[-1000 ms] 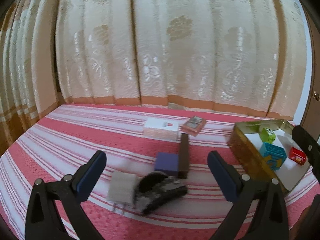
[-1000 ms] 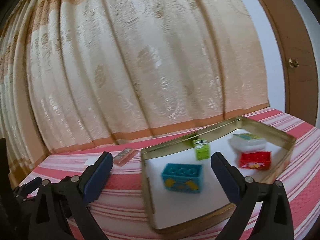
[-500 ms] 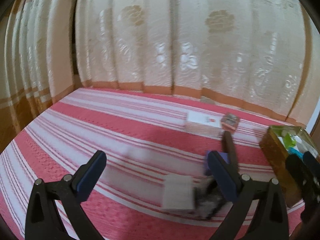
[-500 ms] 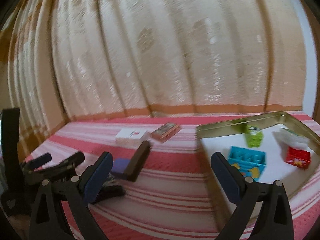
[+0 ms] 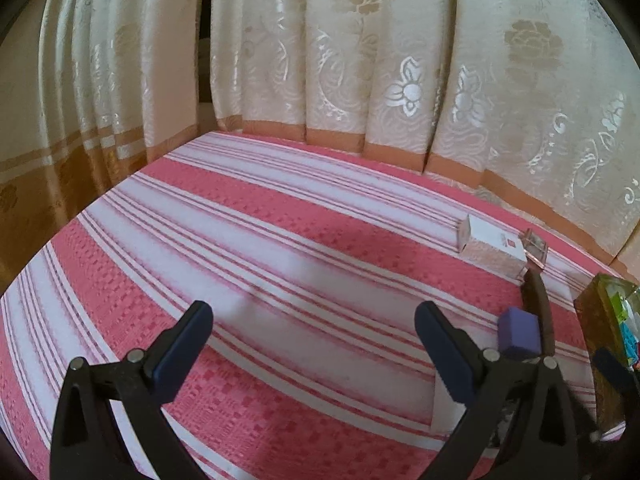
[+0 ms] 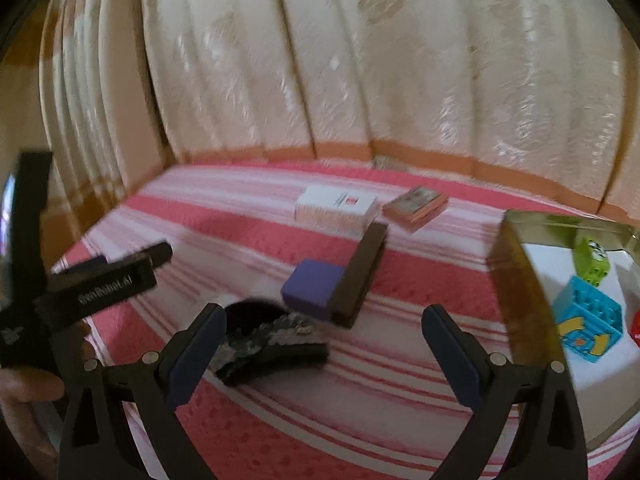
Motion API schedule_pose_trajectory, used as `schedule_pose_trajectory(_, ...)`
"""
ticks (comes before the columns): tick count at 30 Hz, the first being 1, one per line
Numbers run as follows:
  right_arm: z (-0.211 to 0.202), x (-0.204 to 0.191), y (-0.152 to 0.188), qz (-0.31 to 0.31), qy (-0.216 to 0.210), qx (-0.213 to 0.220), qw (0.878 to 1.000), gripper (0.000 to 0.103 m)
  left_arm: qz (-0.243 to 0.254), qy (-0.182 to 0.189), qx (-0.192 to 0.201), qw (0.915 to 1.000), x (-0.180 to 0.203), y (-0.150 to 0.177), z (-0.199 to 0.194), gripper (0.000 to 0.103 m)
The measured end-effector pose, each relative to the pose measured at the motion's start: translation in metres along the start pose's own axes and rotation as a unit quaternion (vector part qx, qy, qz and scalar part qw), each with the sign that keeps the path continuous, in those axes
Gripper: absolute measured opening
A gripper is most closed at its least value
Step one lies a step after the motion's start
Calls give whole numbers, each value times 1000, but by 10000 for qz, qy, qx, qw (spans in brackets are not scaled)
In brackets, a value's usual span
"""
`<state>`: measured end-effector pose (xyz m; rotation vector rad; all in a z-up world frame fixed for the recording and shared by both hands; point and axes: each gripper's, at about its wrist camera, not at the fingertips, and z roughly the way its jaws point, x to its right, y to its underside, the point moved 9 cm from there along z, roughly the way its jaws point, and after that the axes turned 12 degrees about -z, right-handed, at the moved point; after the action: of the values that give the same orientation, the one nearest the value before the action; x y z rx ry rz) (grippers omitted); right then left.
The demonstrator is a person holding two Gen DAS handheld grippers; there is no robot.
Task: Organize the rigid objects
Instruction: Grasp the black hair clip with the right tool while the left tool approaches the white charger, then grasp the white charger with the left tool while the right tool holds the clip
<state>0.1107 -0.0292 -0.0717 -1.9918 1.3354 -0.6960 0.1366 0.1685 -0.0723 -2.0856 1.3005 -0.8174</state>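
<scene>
The right gripper stands wide open and empty, its two blue-padded fingers spread to either side of the loose pile on the striped bedspread. Straight ahead of it, just beyond and between the fingertips, lies a purple block, touching the side of a dark brown bar whose long axis runs away from the tongs and slightly to the right. Nearer still, by the left finger, sits a black, fuzzy-edged object that is too blurred to name. Beyond the bar lie a white box and, just beside it, a small pinkish box. The gold tin tray stands to the right of the tongs and already holds a blue brick and a green block. The left gripper is likewise wide open with nothing between its pads, but it points at bare cloth; in its view the purple block and brown bar fall outside its right finger. The right gripper therefore looks the nearer and better lined up, and the purple block, a small matte cuboid with crisp edges, seems the likely next pick, with a short carry right to the tray.
</scene>
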Motion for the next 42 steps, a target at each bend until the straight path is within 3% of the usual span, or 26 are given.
schedule_pose_trajectory(7,28,-23,10,-215,-355,-653,9970,98,110,-47,-17,9999,4,2,1,102)
schedule_pose_trajectory(14,35,-21,13,291,-888,-697,9932,92,104,-50,-75,9999,2,3,3,102)
schedule_pose_trajectory(18,34,-21,13,241,-810,-715,9939,86,93,-36,-84,9999,2,3,3,102)
schedule_pose_trajectory(20,33,-19,14,134,-654,-752,9949,77,89,-44,-93,9999,2,4,3,102)
schedule_pose_trajectory(32,38,-30,17,-648,-334,-999,9923,75,357,33,-107,9993,15,10,2,102)
schedule_pose_trajectory(38,33,-18,16,-201,-532,-791,9952,72,376,102,-152,9991,17,10,3,102)
schedule_pose_trajectory(42,19,-5,11,38,-405,-426,9983,72,479,493,-272,9973,30,17,0,102)
